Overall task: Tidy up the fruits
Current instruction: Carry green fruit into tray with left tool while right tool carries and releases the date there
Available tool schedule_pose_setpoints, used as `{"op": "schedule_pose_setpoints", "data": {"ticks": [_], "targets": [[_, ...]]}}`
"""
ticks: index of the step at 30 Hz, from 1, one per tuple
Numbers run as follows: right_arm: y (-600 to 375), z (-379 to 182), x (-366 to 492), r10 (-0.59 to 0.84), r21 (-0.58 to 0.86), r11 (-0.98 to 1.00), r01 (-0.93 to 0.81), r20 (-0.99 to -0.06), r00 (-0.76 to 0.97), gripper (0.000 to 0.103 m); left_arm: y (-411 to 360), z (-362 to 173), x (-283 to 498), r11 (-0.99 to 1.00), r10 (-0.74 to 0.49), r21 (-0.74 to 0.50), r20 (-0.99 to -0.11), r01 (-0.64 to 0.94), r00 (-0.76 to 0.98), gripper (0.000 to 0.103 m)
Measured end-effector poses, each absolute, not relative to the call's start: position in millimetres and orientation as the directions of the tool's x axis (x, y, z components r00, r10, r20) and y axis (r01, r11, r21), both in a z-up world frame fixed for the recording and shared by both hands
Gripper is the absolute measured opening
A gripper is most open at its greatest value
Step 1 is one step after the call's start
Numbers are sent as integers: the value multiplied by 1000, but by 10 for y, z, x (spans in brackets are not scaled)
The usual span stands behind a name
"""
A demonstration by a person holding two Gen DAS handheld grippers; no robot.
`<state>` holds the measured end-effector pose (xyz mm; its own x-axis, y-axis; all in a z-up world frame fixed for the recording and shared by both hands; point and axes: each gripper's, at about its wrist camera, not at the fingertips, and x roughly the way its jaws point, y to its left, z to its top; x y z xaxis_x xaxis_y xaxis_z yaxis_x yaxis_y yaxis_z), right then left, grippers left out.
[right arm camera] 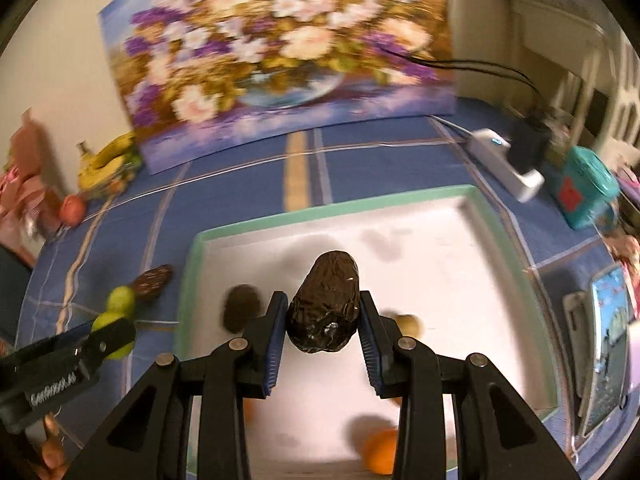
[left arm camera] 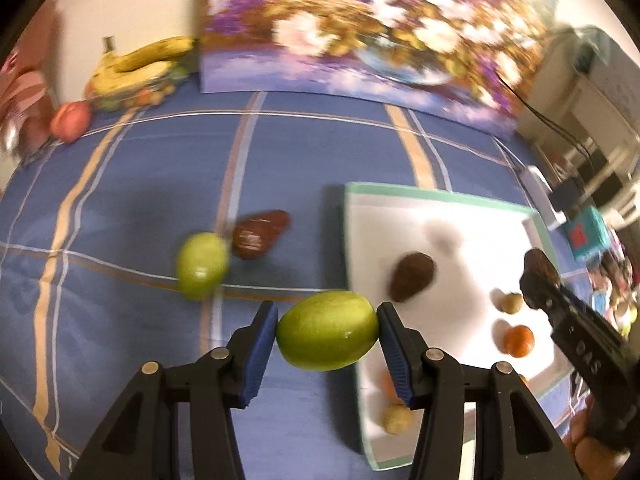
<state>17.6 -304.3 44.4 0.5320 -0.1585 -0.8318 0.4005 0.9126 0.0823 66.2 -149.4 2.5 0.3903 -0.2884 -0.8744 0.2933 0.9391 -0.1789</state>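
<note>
Warm indoor light — perhaps motion-blurred.

A white green-rimmed tray (left arm camera: pixel 440 200) sat lower right on the bench; yellow bananas (left arm camera: pixel 144 60) lay upper left.

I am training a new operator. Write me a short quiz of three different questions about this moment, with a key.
1. True or false: the left gripper holds a green fruit.
2. The right gripper is over: A) the white tray B) the bananas C) the floral painting.
3. Fill in: on the blue cloth, beside the second green fruit, lies a dark ____ avocado.

Key: 1 true; 2 A; 3 brown.
</note>
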Motion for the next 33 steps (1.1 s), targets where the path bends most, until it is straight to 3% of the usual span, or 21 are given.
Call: {"op": "schedule_pose_setpoints", "data": {"ticks": [10,33], "targets": [[-3563,341,-56,-224,76,843,533,-850,476,36,-2066,-89,473,890,-319,-142,-872,432,372,54],[-3751,-19,-184,-208,57,800,597,-908,365,36,-2123,-331,536,895,-286,-127,-900,427,330,54]]}}
